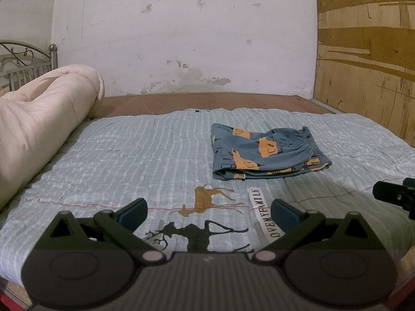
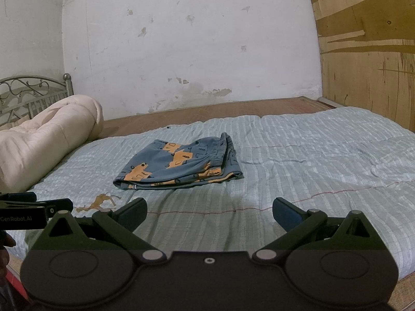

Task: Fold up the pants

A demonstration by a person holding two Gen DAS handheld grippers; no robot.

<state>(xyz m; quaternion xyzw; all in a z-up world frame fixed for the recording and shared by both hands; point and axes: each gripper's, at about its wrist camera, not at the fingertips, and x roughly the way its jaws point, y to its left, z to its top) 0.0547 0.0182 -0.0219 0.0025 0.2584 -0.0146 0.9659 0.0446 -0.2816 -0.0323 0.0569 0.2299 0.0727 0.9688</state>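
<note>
The blue pants with orange car prints lie folded into a compact stack on the light blue quilt, waistband to the right; they also show in the right wrist view. My left gripper is open and empty, held low over the quilt's near part, well short of the pants. My right gripper is open and empty, also short of the pants. The right gripper's tip shows at the right edge of the left wrist view, and the left gripper shows at the left edge of the right wrist view.
A rolled cream duvet lies along the left side by a metal headboard. The light blue quilt has deer prints near the front. A white wall stands behind and a plywood panel on the right.
</note>
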